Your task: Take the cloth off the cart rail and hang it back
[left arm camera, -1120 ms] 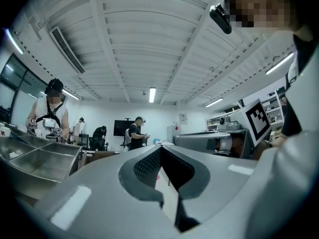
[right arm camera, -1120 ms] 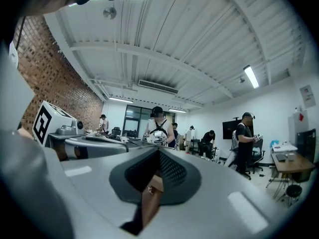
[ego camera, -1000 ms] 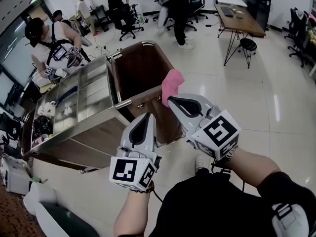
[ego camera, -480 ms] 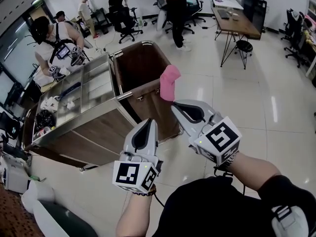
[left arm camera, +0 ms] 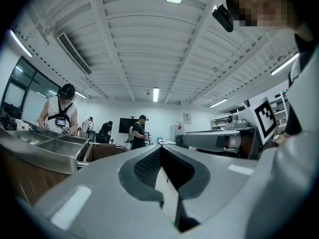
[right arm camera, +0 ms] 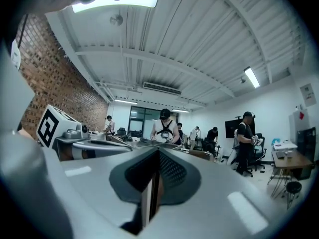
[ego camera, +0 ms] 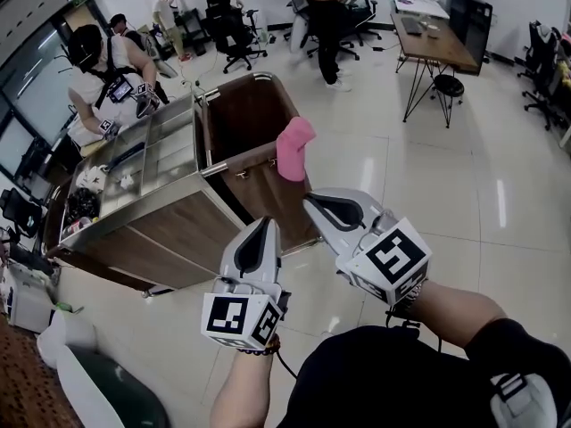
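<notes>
Item: pink cloth (ego camera: 294, 148), draped over cart rail (ego camera: 236, 161), untouched. Right gripper (ego camera: 310, 201) and left gripper (ego camera: 263, 224): jaws together, empty, short of the cart. Advice: open right jaws first, pinch the hanging fold, lift clear.

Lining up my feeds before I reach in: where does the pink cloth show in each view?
Head view: pink cloth hangs over the cart rail, upper centre.
Left gripper view: not in it.
Right gripper view: not in it.
Shared landmark: person in a white top at the steel cart, upper left in head view, far left in left gripper view, centre in right gripper view.
</notes>
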